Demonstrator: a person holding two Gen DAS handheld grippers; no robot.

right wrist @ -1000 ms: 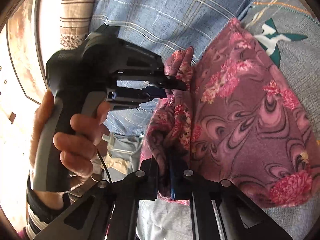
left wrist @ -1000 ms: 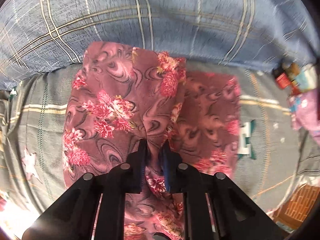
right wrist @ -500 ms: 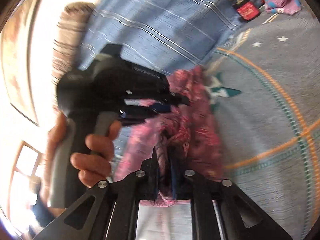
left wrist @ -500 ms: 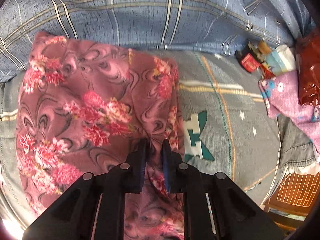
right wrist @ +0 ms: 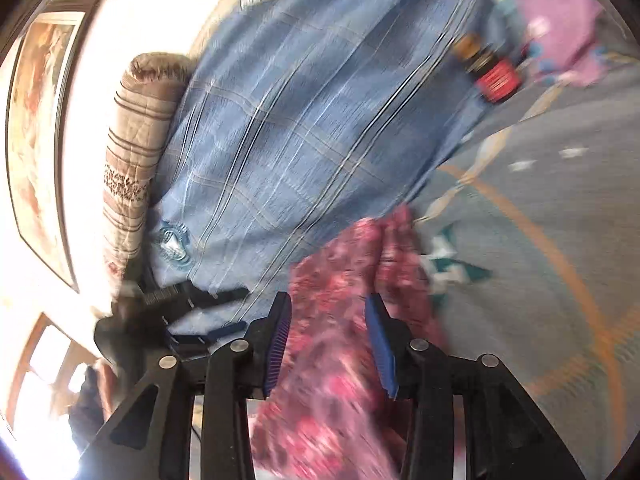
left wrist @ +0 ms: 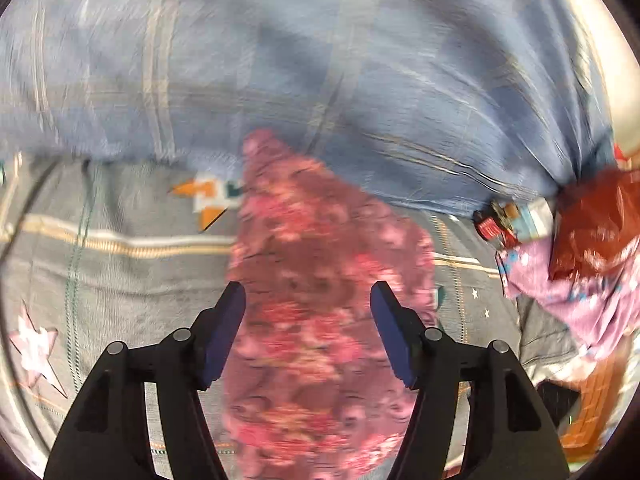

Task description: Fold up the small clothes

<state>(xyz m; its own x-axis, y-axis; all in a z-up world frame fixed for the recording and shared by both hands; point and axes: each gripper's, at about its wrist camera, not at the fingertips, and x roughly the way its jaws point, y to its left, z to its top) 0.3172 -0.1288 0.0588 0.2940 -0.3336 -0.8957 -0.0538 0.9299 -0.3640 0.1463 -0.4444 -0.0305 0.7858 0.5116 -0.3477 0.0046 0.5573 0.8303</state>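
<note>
Lying on the grey patterned bedsheet (left wrist: 120, 280), the floral garment (left wrist: 320, 280) sits between both just-parted grippers.

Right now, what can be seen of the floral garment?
The floral garment is soft maroon cloth printed with pink-red flowers, folded into a narrow strip. It lies on the grey patterned bedsheet, its far end against the blue checked quilt. Left gripper and right gripper have just been opening; cloth shows between the parted jaws, unpinched.
</note>
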